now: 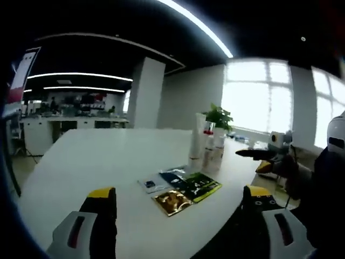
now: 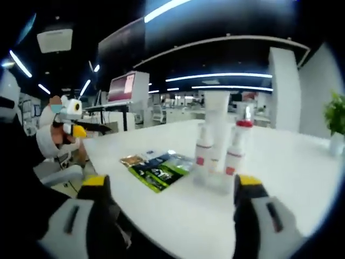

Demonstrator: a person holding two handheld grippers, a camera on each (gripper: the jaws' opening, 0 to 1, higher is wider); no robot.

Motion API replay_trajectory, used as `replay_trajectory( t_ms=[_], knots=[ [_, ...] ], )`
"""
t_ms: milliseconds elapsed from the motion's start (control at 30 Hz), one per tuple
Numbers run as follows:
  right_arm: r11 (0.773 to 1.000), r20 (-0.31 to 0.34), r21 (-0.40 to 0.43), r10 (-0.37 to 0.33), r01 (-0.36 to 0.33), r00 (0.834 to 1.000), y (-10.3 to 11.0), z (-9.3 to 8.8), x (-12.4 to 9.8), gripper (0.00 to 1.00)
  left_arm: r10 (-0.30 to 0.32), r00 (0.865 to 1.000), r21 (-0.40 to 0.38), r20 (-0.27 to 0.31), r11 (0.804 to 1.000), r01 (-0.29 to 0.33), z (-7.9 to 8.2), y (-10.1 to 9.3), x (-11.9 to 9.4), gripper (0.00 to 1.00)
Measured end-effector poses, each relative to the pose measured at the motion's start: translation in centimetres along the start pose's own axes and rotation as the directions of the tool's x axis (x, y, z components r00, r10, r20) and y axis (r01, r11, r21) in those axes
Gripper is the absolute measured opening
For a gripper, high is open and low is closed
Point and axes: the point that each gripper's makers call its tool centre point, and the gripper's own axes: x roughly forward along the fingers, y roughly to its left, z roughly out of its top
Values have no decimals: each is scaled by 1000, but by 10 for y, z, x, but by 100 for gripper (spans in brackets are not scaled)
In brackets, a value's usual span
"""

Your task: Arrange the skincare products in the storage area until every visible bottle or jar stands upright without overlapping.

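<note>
The upright bottles [image 2: 218,145] stand just beyond the right gripper [image 2: 171,189], nearer than the left gripper [image 1: 180,197]; both fingers wide, empty

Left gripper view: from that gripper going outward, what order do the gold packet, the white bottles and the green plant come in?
1. Shiny gold foil packet, flat on the table, nearest the left gripper.
2. Tall white bottles, standing beyond the packets.
3. Leafy green potted plant, behind the bottles by the window.

The table [image 1: 108,156] is smooth, matt white. The sachets [image 1: 183,189] look like glossy foil, one gold. The bottles [image 2: 218,151] look like translucent white plastic.
</note>
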Motion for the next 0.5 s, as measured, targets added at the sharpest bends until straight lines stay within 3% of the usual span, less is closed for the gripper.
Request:
replay_trajectory(
  t_ms=[167,500],
  knots=[
    [999,-7,22,-23,24,1000,-9,6,-5,100,-14,1000,-2,-5,1000,14,4,-4,-4,99],
    [997,-15,0,-75,75,997,-22,9,-15,100,-42,997,5,71,999,42,13,-6,-13,99]
  ],
)
